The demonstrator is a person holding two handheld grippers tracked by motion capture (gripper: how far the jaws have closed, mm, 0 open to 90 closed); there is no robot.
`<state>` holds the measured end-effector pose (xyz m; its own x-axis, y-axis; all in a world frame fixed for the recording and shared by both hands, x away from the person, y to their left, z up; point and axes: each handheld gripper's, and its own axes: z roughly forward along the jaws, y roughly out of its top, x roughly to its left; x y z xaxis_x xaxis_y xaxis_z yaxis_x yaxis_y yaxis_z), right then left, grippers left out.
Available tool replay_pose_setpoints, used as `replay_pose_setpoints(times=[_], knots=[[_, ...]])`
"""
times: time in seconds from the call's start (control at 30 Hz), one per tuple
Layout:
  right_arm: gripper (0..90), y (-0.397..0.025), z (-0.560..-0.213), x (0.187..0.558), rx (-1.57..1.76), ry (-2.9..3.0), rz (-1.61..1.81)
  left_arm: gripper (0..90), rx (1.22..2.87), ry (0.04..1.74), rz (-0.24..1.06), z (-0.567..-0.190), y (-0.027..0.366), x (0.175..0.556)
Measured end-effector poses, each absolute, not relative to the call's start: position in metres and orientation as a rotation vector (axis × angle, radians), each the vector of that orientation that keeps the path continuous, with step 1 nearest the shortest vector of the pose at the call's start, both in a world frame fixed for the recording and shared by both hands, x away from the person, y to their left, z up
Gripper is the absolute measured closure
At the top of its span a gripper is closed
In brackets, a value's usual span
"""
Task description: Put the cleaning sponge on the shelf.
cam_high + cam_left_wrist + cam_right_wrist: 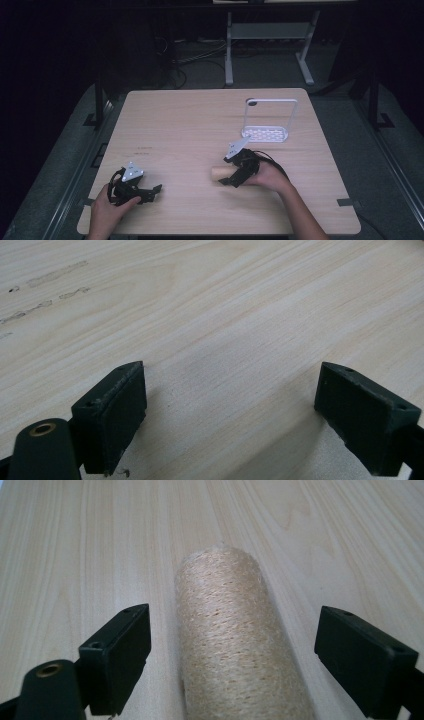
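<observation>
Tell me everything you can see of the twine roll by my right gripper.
The twine roll is a tan cylinder wound closely with thin, fuzzy cord that looks like jute or sisal. It lies on its side on the light wooden table, its far end rounded off in the right gripper view. It sits between the open jaws of the right gripper, with a gap on each side, so neither jaw touches it. In the high view its pale end sticks out to the left of the gripper. What it is wound on cannot be told.
</observation>
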<state>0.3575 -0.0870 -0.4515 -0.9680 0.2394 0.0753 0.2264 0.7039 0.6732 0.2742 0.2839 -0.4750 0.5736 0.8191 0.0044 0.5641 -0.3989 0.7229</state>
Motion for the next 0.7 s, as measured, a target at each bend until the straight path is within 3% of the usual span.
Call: replay_pose_setpoints(times=[0.7], knots=[[18.0,-0.074,-0.46,0.356,0.336,2.91,1.0,12.8,2.116,1.099,0.475,-0.475,0.284,0.274]])
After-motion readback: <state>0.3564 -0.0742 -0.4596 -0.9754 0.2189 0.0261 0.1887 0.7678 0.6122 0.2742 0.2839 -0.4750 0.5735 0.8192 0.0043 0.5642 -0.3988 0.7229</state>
